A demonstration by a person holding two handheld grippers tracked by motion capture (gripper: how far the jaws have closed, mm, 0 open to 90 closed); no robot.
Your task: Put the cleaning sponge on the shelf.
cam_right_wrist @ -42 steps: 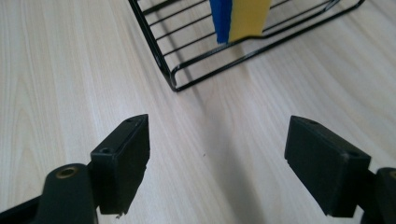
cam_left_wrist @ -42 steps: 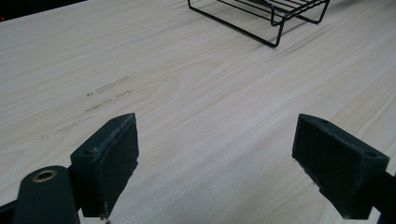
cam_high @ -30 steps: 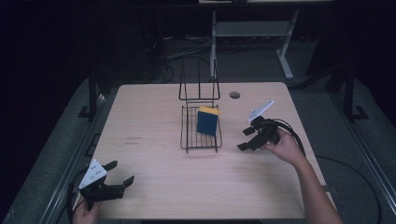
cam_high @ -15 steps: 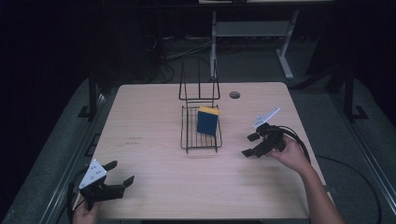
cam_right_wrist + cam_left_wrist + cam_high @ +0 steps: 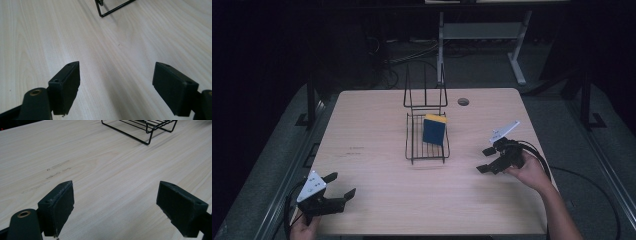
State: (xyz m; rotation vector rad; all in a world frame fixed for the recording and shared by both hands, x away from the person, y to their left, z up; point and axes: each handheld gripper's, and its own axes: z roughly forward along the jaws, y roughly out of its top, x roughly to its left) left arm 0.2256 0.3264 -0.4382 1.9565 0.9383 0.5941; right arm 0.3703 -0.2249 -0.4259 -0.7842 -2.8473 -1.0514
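A black wire rack (image 5: pixel 427 134) stands mid-table with a blue and yellow sponge (image 5: pixel 434 130) leaning upright inside it. My left gripper (image 5: pixel 339 185) rests open at the table's near left corner, nothing between its jaws; in the left gripper view its pads (image 5: pixel 58 207) stand wide apart over bare wood, the rack's corner (image 5: pixel 147 130) farther off. My right gripper (image 5: pixel 485 159) hovers open to the right of the rack, a short way from it. In the right gripper view its pads (image 5: pixel 66 85) span bare table, the rack's foot (image 5: pixel 110 10) at the top.
The light wooden table (image 5: pixel 377 120) has a round cable hole (image 5: pixel 463 101) near its far edge. A taller wire back (image 5: pixel 425 92) rises behind the rack. Dark floor, cables and a desk frame (image 5: pixel 482 35) lie beyond the table.
My right gripper has drawn back from the rack, toward the near right of the table. The left gripper has stayed put.
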